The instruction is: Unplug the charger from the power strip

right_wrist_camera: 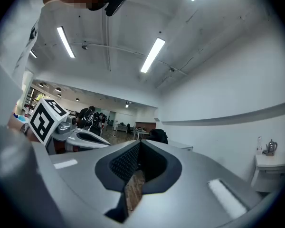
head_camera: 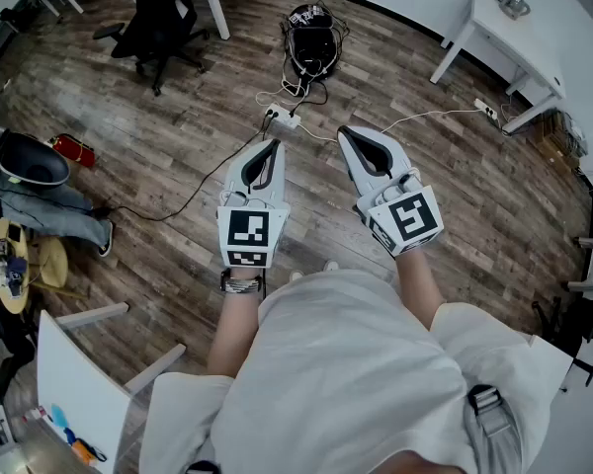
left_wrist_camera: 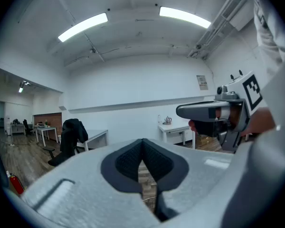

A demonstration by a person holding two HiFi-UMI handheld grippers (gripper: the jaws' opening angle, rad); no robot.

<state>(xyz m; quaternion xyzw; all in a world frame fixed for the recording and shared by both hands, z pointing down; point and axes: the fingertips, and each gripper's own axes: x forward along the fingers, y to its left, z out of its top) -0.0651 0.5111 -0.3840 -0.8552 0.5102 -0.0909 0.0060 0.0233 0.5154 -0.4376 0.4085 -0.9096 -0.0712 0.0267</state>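
Observation:
A white power strip lies on the wooden floor ahead of me, with a small charger plugged in at its left end. A black cable runs left from it and a white cable runs right toward the wall. Both grippers are held level at waist height, well above and short of the strip. My left gripper is shut with nothing in it. My right gripper is beside it, jaw tips together and empty.
A black bundle of cables and gear sits on the floor beyond the strip. A black office chair stands at the far left and a white desk at the far right. A person's legs show at the left, and a white table at the near left.

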